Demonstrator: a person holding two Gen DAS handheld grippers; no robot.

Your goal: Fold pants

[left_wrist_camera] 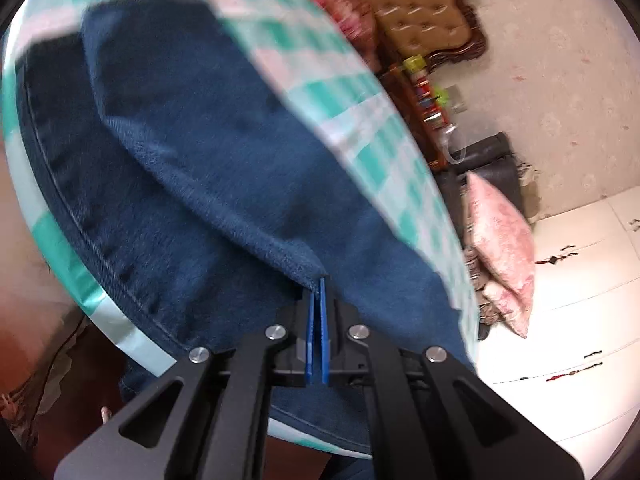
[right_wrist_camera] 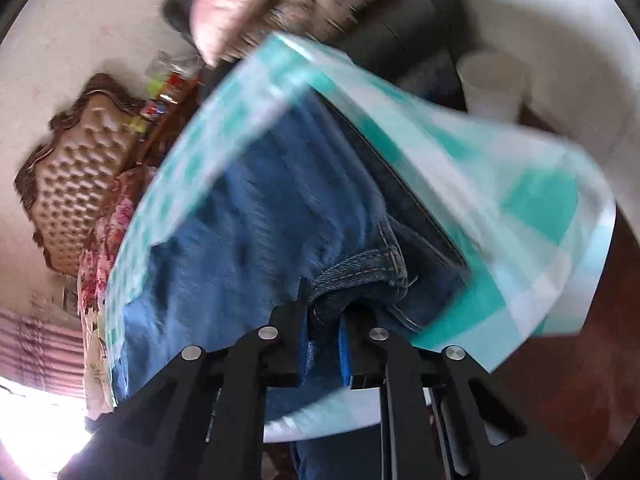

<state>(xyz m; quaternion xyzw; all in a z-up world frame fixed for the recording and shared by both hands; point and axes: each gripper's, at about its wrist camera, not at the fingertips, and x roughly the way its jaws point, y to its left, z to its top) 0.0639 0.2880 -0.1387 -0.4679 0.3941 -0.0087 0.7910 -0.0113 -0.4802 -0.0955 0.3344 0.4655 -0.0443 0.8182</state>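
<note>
Blue denim pants [left_wrist_camera: 208, 152] lie on a table with a teal-and-white checked cloth [left_wrist_camera: 360, 120]. My left gripper [left_wrist_camera: 319, 284] is shut, its blue pads pinching the corner of a folded denim layer that is lifted off the rest. In the right wrist view the pants [right_wrist_camera: 248, 220] spread across the same cloth [right_wrist_camera: 520, 208]. My right gripper [right_wrist_camera: 325, 300] is shut on a thick stitched hem or waistband edge [right_wrist_camera: 360, 268] of the pants. Both views are motion-blurred.
A tufted brown headboard [left_wrist_camera: 416, 4], a shelf with small colourful items [left_wrist_camera: 428, 92], a pink pillow [left_wrist_camera: 504, 248] on dark furniture, and white cabinets [left_wrist_camera: 580, 300] lie past the table. A white cup [right_wrist_camera: 492, 84] stands beyond the table's far edge.
</note>
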